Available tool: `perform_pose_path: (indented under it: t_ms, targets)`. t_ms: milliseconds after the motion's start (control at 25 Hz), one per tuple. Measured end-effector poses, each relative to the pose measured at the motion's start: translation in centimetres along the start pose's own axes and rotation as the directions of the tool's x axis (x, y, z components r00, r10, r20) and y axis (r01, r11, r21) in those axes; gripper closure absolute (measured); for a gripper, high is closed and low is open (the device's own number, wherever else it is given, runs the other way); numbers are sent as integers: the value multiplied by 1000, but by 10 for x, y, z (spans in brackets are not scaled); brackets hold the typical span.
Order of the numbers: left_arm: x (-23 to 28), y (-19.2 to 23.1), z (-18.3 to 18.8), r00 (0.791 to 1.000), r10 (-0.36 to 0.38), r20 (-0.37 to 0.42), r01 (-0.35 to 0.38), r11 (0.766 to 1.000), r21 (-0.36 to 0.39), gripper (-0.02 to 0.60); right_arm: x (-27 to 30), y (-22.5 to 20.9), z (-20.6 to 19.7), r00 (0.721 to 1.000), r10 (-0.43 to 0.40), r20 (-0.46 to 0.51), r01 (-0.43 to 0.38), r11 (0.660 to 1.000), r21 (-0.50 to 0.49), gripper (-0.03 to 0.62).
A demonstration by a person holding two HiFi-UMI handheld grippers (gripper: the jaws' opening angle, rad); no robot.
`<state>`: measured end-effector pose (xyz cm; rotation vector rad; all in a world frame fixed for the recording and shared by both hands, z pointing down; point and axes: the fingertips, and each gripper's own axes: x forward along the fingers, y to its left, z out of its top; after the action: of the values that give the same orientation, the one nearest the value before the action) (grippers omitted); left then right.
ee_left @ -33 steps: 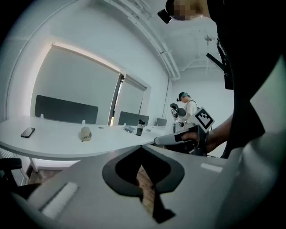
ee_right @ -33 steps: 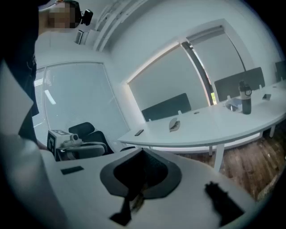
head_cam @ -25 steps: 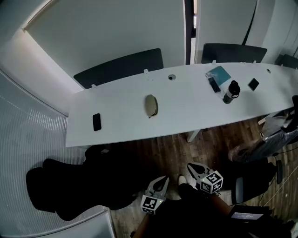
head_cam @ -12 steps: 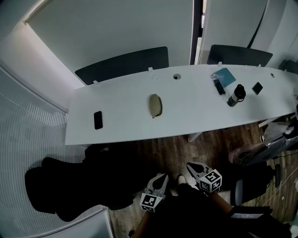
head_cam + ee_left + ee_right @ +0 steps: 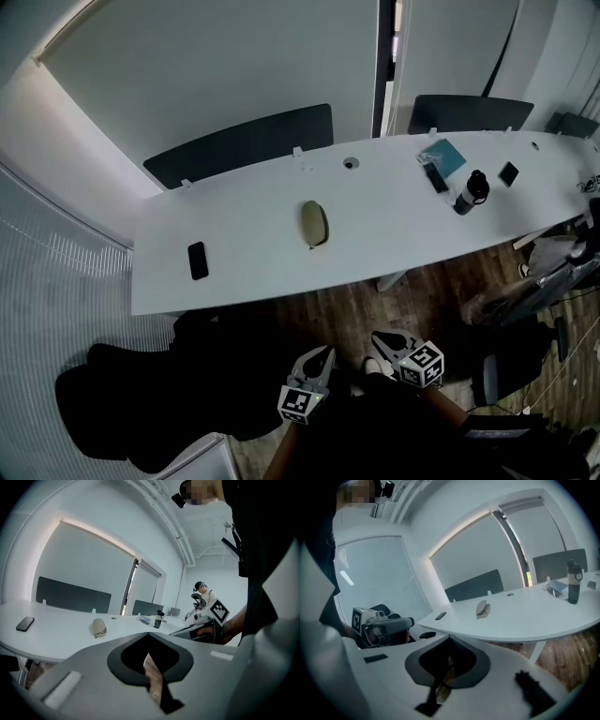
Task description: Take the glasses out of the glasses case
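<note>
Head view shows the tan oval glasses case (image 5: 315,223) lying flat on the long white table (image 5: 244,281), a little left of the table's middle. Its long axis runs from 12 to 6 o'clock, with a small dark bit at its 6 o'clock end. In the right gripper view the case (image 5: 483,609) shows a dark line along one side; whether the lid is ajar I cannot tell.

Both tools are well apart from it, low in the head view at 6 o'clock of the case, over wood floor (image 5: 375,295). The left gripper (image 5: 324,353) has its jaws closed together with nothing in them, as its own view confirms (image 5: 148,635). The right gripper (image 5: 381,337) is likewise closed and empty (image 5: 449,641). Both point toward 12 o'clock, at the table's near edge.

On the table, a black phone (image 5: 197,260) lies at 8 o'clock of the case, well apart. At 2 to 3 o'clock stand a dark bottle (image 5: 466,190), a teal booklet (image 5: 442,152) and a second small dark phone (image 5: 509,173). Dark grey screens (image 5: 244,145) line the far edge at 12 o'clock. Black chairs (image 5: 131,394) sit at 8 o'clock of the left gripper.
</note>
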<state>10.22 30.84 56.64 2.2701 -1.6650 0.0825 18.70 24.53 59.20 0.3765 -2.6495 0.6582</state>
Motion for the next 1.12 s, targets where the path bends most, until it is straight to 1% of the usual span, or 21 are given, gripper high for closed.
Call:
perform_pose_path:
  t_ms: [160, 360, 440, 560, 640, 720, 840, 960, 1040, 1120]
  targets:
    - [-10, 14, -4, 1000, -26, 13, 26, 1000, -6, 575, 16, 10, 10, 1000, -11, 14, 11, 1000, -7, 588]
    - [-30, 39, -9, 999, -29, 37, 29, 999, -19, 575, 33, 26, 3, 1000, -23, -17, 23, 1000, -9, 588]
    - [-36, 46, -7, 997, -47, 68, 50, 998, -31, 575, 41, 30, 5, 999, -33, -19, 32, 999, -23, 589]
    - [-41, 56, -2, 988, -95, 122, 102, 993, -54, 575, 52, 35, 15, 999, -40, -15, 39, 998, -41, 588]
    - [-41, 64, 0, 986, -103, 135, 112, 992, -63, 575, 55, 39, 21, 999, -44, -19, 43, 997, -63, 589]
    - [-40, 71, 7, 986, -93, 137, 104, 992, -74, 575, 57, 37, 25, 998, -59, -20, 57, 994, -95, 588]
    - [-35, 82, 14, 985, -81, 153, 92, 993, -69, 575, 62, 35, 33, 997, -70, -19, 67, 990, -125, 589]
    - [-26, 94, 10, 983, -84, 166, 89, 996, -23, 575, 71, 30, 39, 998, -58, -5, 56, 985, -163, 588]
    - [-17, 100, 11, 985, -73, 159, 77, 997, -20, 575, 80, 18, 42, 999, -55, 2, 54, 986, -159, 588]
    - [-9, 104, 14, 989, -46, 140, 53, 998, -46, 575, 86, 5, 46, 999, -52, 1, 52, 991, -126, 589]
